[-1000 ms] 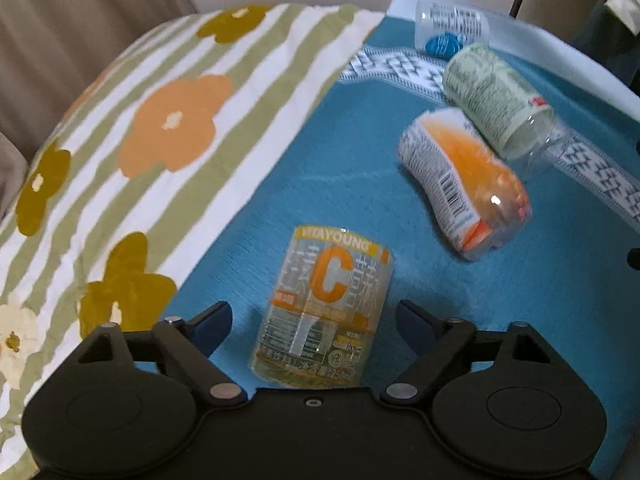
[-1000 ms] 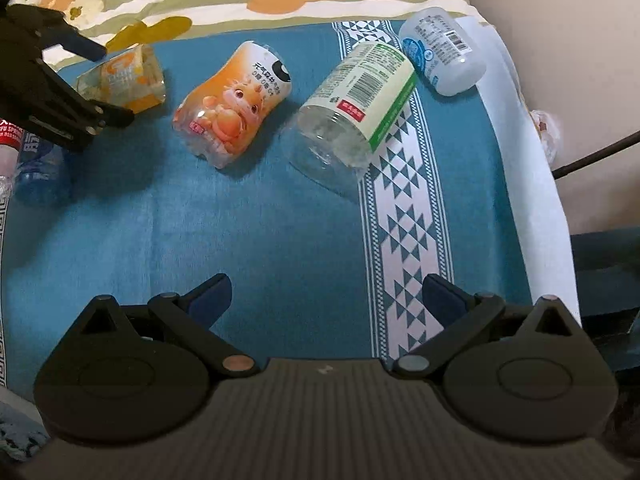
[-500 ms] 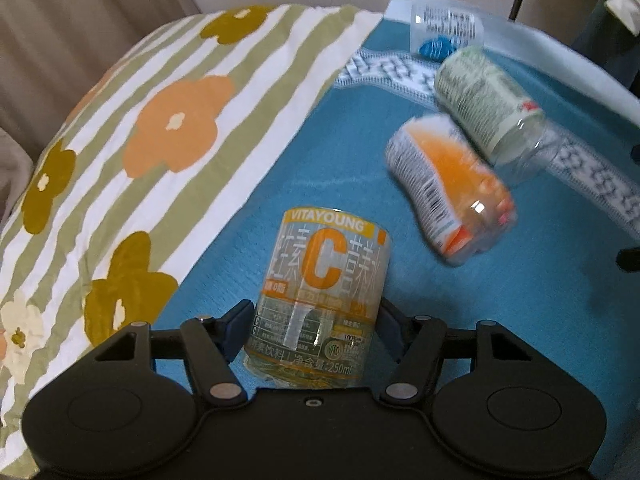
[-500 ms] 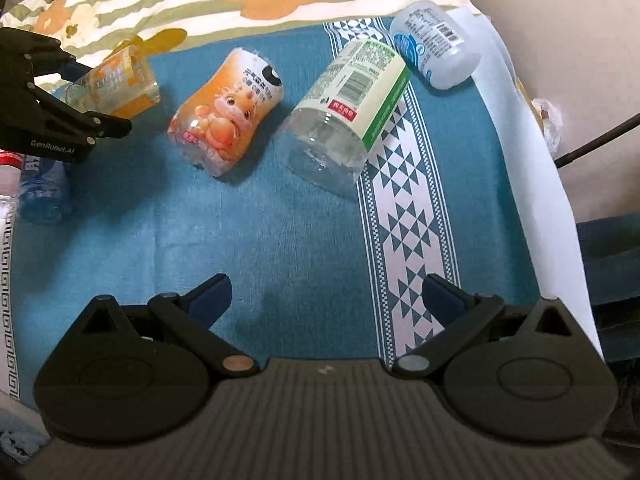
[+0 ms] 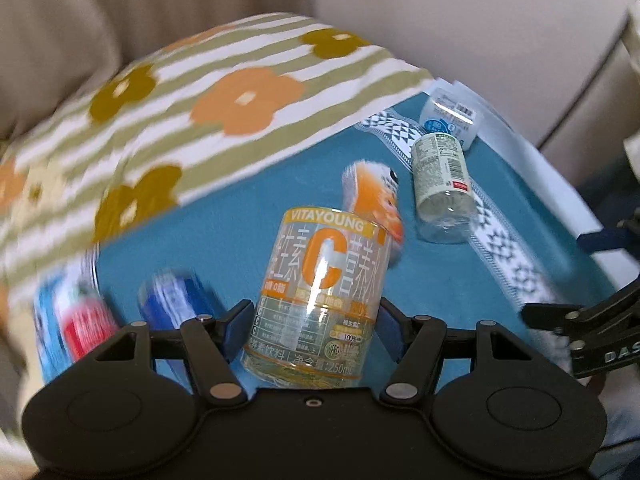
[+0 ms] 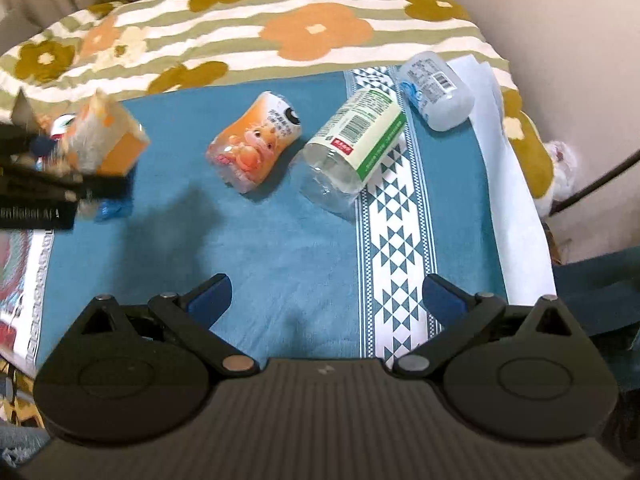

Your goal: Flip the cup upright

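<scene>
Both fingers (image 5: 236, 326) of the left hand-held gripper (image 5: 314, 330) clamp the cup (image 5: 320, 300).

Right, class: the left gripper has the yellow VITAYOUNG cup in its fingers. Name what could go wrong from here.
1. The left gripper grips the clear, smooth VITAYOUNG cup only near its lower end, so it may slip or pivot while turning.
2. The orange cartoon cup lies just beyond and the blue cup beside it; a wide swing could knock them.
3. The blue cloth is soft, so the cup may topple when set down.
</scene>
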